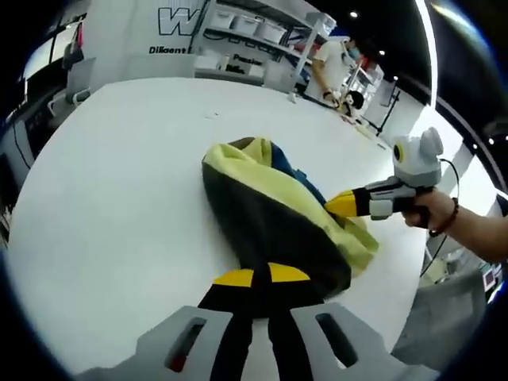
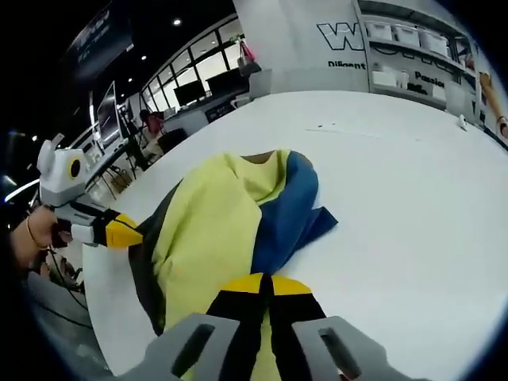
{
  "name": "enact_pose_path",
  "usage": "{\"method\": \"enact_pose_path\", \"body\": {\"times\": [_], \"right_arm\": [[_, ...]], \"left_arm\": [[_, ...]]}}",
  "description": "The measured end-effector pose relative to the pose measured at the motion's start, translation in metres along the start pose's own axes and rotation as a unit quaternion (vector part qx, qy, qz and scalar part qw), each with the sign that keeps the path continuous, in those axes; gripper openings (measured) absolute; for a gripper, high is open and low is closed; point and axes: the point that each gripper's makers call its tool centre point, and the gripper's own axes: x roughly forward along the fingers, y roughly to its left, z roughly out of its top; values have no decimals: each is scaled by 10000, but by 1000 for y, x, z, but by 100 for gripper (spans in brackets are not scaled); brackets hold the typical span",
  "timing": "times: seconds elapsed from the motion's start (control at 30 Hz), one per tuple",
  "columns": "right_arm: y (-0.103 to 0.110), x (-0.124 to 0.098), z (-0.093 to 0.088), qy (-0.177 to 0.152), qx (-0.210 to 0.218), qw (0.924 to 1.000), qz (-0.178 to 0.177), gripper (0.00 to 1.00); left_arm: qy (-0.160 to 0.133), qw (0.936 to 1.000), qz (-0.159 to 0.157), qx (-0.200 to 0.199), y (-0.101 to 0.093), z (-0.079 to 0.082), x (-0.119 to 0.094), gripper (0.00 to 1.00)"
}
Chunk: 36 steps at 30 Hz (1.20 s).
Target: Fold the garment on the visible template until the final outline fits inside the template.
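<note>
A crumpled garment (image 1: 274, 210) in yellow, black and blue lies bunched on the white table (image 1: 119, 175). In the left gripper view my left gripper (image 1: 262, 276) is shut on the garment's black near edge, yellow tips pressed together. The right gripper (image 1: 343, 204), held by a hand (image 1: 432, 213), enters from the right and bites the yellow cloth. In the right gripper view my right gripper (image 2: 266, 283) is shut on the yellow part of the garment (image 2: 230, 214), with a blue panel beside it. The left gripper (image 2: 121, 232) meets the garment's black edge from the left.
White table (image 2: 413, 206) stretches wide around the garment; its edge runs close behind the right gripper's hand. Shelves with white bins (image 1: 254, 32) and a standing person (image 1: 329, 67) are at the far side. Desks and chairs (image 2: 151, 131) stand beyond the table.
</note>
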Motion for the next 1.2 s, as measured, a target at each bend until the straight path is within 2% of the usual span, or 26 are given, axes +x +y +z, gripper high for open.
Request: {"method": "enact_pose_path", "body": {"times": [0.3, 0.57, 0.7, 0.73, 0.77, 0.83, 0.87, 0.93, 1.03, 1.1, 1.13, 1.2], "right_arm": [[0, -13, 7, -41, -126, 9999, -18, 0], [-2, -21, 9, -66, -125, 9999, -64, 0], [-8, -29, 12, -109, -74, 9998, -146, 0], [-18, -33, 14, -124, -231, 9990, -361, 0], [-20, -34, 13, -94, -272, 9988, -390, 0], [-22, -36, 15, -143, 12, 9996, -255, 0], [-15, -36, 12, -63, 278, 9996, -8, 0], [-17, -35, 10, -80, 514, 9986, -85, 0], [-10, -28, 5, -26, 389, 9992, -72, 0], [-3, -21, -1, 112, 451, 9989, -2, 15], [-1, -18, -1, 115, 446, 9989, 1, 19], [3, -12, -5, 203, 398, 9990, 57, 16]], "left_arm": [[13, 9993, 161, 331, 10, 7, -9, 0], [18, 9993, 211, 322, 13, 11, -13, 0], [16, 9990, 295, 340, 18, 13, -17, 0], [23, 9988, 337, 351, 20, 13, -18, 0], [40, 9984, 409, 385, 23, 13, -20, 0], [-18, 9986, 410, 337, 26, 16, -23, 0], [-52, 9990, 359, 260, 25, 17, -24, 0], [-61, 9994, 307, 171, 25, 17, -23, 0], [25, 9991, 349, 245, 25, 14, -20, 0], [34, 9991, 339, 232, 24, 14, -20, 0], [28, 9992, 333, 218, 23, 14, -19, 0], [39, 9992, 325, 243, 22, 14, -19, 0]]}}
